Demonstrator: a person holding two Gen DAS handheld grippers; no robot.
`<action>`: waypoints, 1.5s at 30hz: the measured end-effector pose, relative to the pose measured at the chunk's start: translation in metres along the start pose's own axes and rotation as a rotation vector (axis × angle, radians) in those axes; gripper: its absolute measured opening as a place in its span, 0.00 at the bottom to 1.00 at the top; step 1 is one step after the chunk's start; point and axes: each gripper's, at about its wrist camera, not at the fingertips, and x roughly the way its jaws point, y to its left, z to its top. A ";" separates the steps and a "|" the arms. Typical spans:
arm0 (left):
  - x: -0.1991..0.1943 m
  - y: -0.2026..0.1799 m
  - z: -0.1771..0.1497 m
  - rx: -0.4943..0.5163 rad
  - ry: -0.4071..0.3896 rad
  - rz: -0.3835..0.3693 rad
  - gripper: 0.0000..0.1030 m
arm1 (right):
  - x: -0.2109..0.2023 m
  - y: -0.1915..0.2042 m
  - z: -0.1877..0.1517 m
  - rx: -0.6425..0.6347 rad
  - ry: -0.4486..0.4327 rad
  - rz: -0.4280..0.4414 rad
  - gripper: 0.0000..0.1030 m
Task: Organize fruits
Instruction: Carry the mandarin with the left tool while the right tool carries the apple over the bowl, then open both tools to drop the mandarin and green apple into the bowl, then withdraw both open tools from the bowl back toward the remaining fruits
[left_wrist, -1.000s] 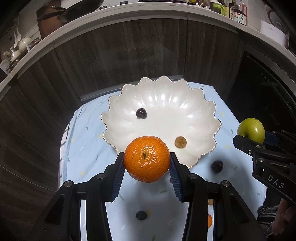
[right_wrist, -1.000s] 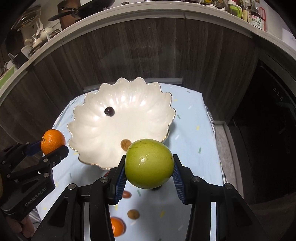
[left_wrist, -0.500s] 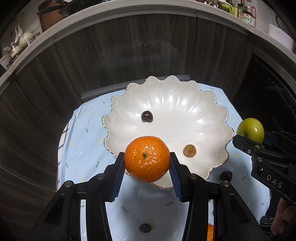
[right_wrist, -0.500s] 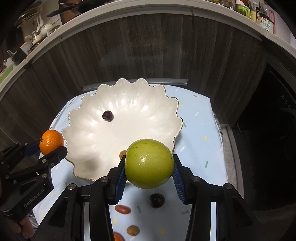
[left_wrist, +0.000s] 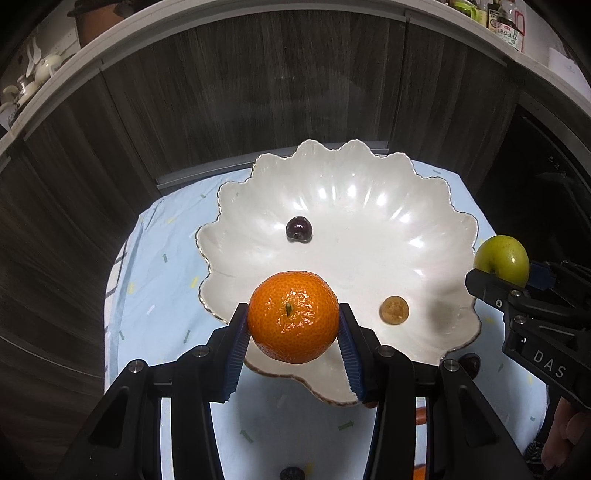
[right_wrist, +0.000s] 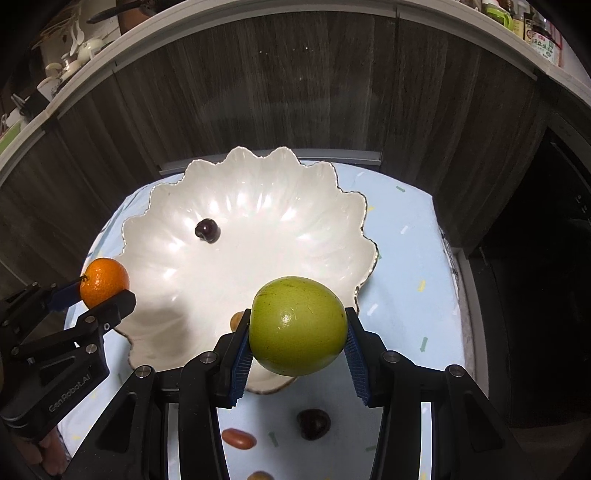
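My left gripper (left_wrist: 293, 325) is clamped on a mandarin orange (left_wrist: 293, 315), its blue ribbed pads pressing the fruit from both sides, stem end facing the camera, over the near left rim of a white scalloped bowl (left_wrist: 436, 206). My right gripper (right_wrist: 297, 339) is clamped the same way on a green apple (right_wrist: 297, 325), held above the bowl's near right edge. Each tool shows in the other's view: from the left wrist the right gripper comes in at the right edge with the apple at its tip; from the right wrist the left gripper comes in at lower left with the orange at its tip, just at the bowl's left rim. Inside the bowl lie two small fruits, well apart: a dark cherry (left_wrist: 299, 229) toward the middle and a small brown round fruit (left_wrist: 394, 310) nearer the front, the latter half hidden behind the apple in the right wrist view. The bowl sits on a pale blue cloth (left_wrist: 155, 295) scattered with small coloured marks, in front of dark wood-grain cabinet doors (left_wrist: 258, 92). On the cloth in front of the bowl, between my right gripper's arms, lie a second dark cherry (right_wrist: 313, 424), a red oval fruit (right_wrist: 239, 438) beside it, and a brownish fruit cut off by the bottom edge. Part of my hand (left_wrist: 565, 439) shows at the lower right of the left wrist view.
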 end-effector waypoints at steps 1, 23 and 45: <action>0.002 0.000 0.000 -0.001 0.004 0.000 0.44 | 0.002 0.000 0.000 0.001 0.003 0.000 0.45; 0.018 0.006 0.001 -0.023 0.033 0.000 0.58 | 0.018 0.001 0.004 0.006 0.011 -0.035 0.60; -0.023 0.016 0.003 -0.059 -0.062 0.052 0.93 | -0.024 0.004 0.009 0.011 -0.090 -0.107 0.84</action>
